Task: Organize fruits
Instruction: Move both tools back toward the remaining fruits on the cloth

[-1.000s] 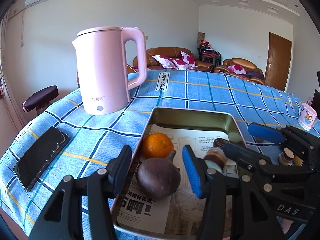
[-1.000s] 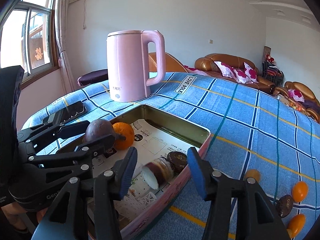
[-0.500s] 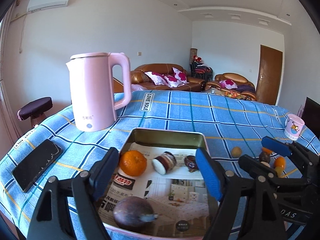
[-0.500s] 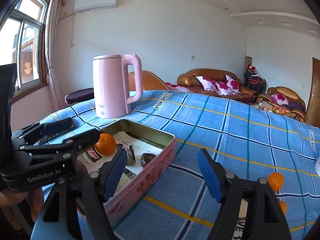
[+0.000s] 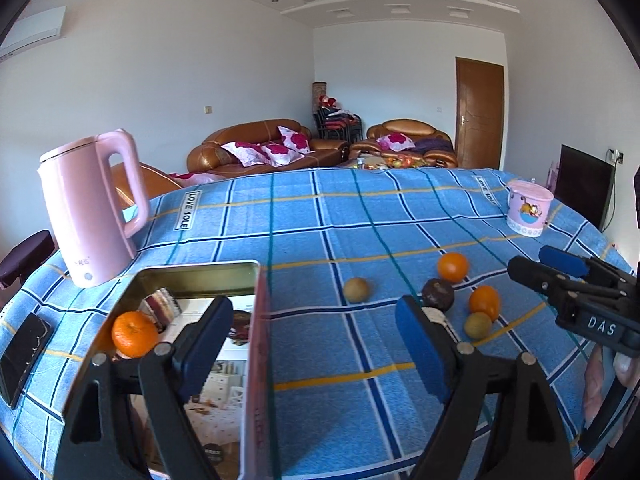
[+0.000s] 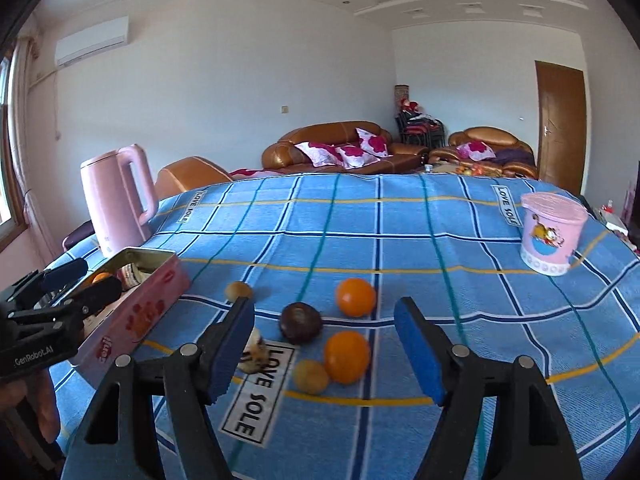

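In the left wrist view my left gripper is open and holds nothing; it hangs over the right wall of the pink tin. An orange and a small jar lie inside the tin. In the right wrist view my right gripper is also open with nothing in it, just short of the loose fruit on the blue checked cloth. That fruit is a dark passion fruit, two oranges and two small tan fruits. The left gripper shows at the far left, over the tin.
A pink kettle stands behind the tin and a phone lies at the cloth's left edge. A pink lidded cup sits at the far right. A small pale object rests by the right gripper's left finger. Sofas lie beyond the table.
Both grippers have opened: the left let a dark fruit go into the tin, the right let go of the small jar. Both then swung right, away from the tin toward the loose fruit.
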A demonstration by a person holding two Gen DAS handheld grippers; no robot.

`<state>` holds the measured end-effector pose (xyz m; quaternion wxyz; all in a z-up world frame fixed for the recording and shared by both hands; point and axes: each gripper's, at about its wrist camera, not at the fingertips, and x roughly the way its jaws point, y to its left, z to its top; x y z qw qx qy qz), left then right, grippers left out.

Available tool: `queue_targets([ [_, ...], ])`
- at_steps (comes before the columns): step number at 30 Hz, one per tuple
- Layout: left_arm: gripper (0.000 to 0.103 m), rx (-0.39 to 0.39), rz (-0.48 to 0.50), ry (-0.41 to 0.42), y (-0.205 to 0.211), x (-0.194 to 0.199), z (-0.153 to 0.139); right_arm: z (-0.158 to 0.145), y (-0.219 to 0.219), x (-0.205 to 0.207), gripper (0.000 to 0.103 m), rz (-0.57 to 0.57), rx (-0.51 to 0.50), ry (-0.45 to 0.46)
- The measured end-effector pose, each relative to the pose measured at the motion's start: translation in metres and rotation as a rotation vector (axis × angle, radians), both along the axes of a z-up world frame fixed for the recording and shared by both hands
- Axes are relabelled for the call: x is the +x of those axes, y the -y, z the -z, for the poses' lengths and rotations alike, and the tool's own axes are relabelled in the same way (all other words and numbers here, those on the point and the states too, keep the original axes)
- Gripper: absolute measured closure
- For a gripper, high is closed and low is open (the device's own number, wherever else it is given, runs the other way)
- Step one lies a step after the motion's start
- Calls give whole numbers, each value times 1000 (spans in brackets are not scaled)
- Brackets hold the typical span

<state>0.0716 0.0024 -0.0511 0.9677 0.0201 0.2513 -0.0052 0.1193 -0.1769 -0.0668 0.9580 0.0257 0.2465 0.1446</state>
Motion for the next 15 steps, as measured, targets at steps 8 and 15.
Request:
queue_targets([
  [8, 19, 19, 148, -118, 46, 27, 14, 1, 11, -4, 29, 38, -27, -1],
  [15, 44, 24, 214, -248, 67, 55, 36, 2, 17, -1, 29, 51, -2, -9],
])
